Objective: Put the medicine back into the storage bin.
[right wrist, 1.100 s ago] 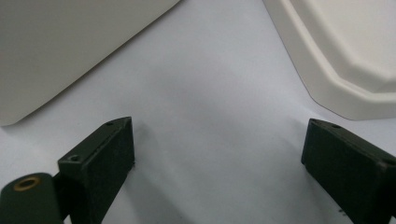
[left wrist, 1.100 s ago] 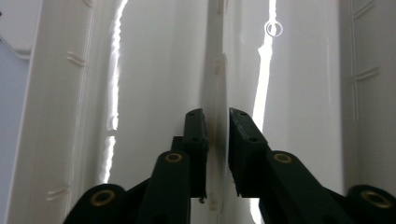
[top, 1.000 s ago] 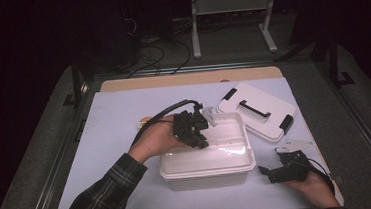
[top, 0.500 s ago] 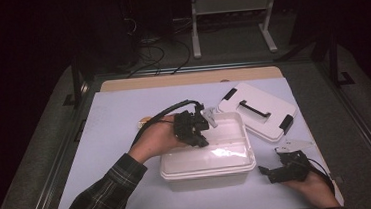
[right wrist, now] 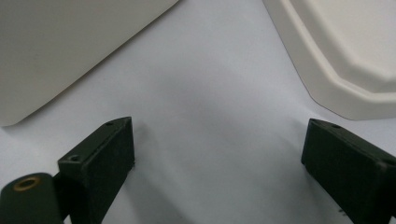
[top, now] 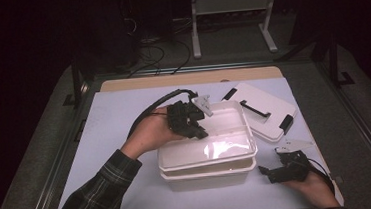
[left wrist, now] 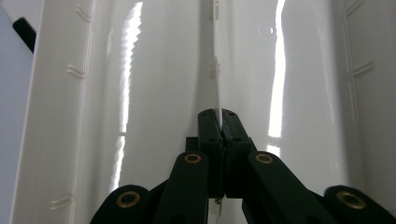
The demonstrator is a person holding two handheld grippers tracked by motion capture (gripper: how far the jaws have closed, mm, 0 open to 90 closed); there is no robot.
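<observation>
Dark floor and a metal stand lay beyond the table (top: 124, 114), whose pale sheet carried everything I was working with. Largest on it was the white tub (top: 214, 175), standing near my edge, and seated in its top was the shallow white tray (top: 226, 131) that I was pulling out. Off to the right, well apart from the tub, the flat white lid (top: 269, 109) with its black clips lay on the sheet. My left gripper (left wrist: 218, 116) had its jaws pressed together on the thin near wall of the tray, the white edge running straight up between the pads in the left gripper view. Compared with a second before, that hand had come up a little and the tray's left side sat higher against the tub's rim, so I judged the insert was coming free rather than sticking. That meant the lift could go on, though the far side seemed to rest in the tub, and a one-sided pull might tip it. My right gripper (top: 279, 170) rested on the sheet just right of the tub, jaws spread wide with nothing between them, as the right gripper view showed over bare sheet.
</observation>
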